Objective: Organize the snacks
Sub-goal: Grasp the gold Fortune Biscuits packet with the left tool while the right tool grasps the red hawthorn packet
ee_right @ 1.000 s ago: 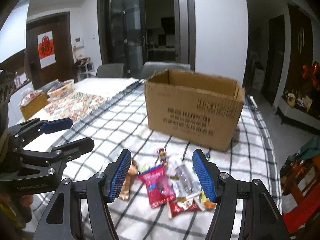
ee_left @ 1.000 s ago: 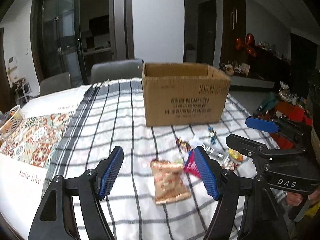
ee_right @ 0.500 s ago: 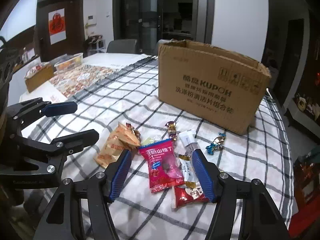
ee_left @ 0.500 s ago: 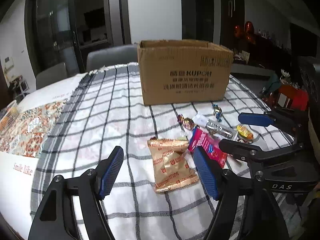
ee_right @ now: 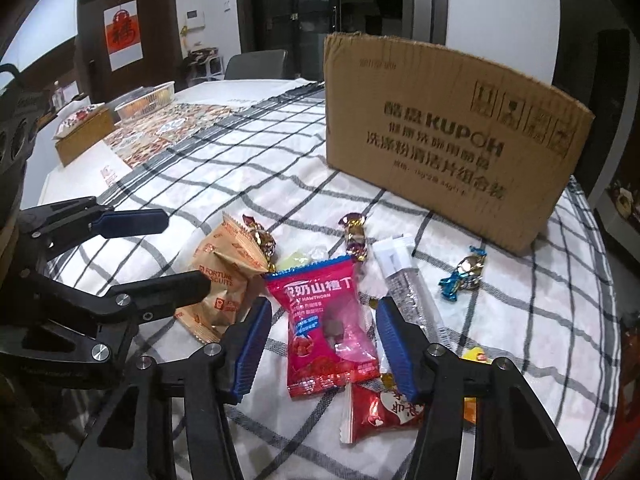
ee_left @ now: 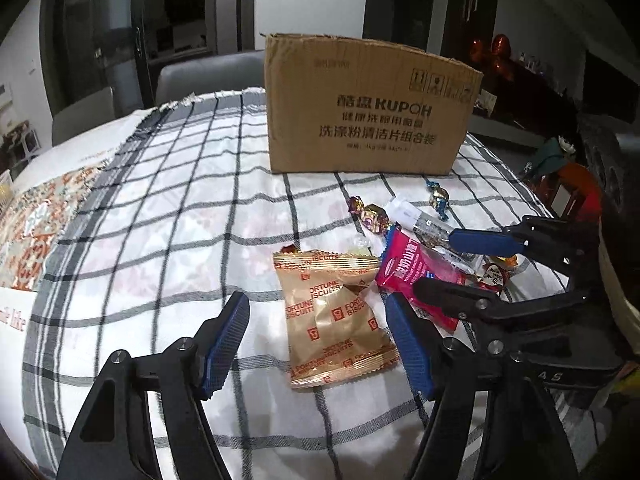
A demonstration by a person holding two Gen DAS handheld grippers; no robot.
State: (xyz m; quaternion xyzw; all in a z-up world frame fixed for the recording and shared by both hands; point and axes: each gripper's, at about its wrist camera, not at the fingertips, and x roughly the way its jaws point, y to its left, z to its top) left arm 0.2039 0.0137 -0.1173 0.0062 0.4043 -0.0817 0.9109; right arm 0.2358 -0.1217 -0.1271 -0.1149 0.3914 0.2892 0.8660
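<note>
Several snacks lie on the checked tablecloth (ee_left: pixel 192 216) in front of a brown cardboard box (ee_left: pixel 368 108). My left gripper (ee_left: pixel 320 340) is open and low, its jaws either side of a gold Fortune Biscuits packet (ee_left: pixel 332 312). My right gripper (ee_right: pixel 320 352) is open, its jaws either side of a pink hawthorn packet (ee_right: pixel 328 320). A small red packet (ee_right: pixel 384 408) lies just below it. A clear stick packet (ee_right: pixel 404 280), wrapped candies (ee_right: pixel 354 232) and a blue-gold candy (ee_right: pixel 464 272) lie nearby. The box (ee_right: pixel 448 128) stands behind them.
A patterned runner (ee_right: pixel 160 136), a white basket (ee_right: pixel 146 100) and a wooden box (ee_right: pixel 84 132) sit at the far left of the table. Grey chairs (ee_left: pixel 208 76) stand behind the table. The table edge falls off to the right (ee_right: pixel 600 320).
Both grippers have moved lower and closer to the snacks. The gold packet now sits between the left jaws and the pink packet between the right jaws. Both stay open.
</note>
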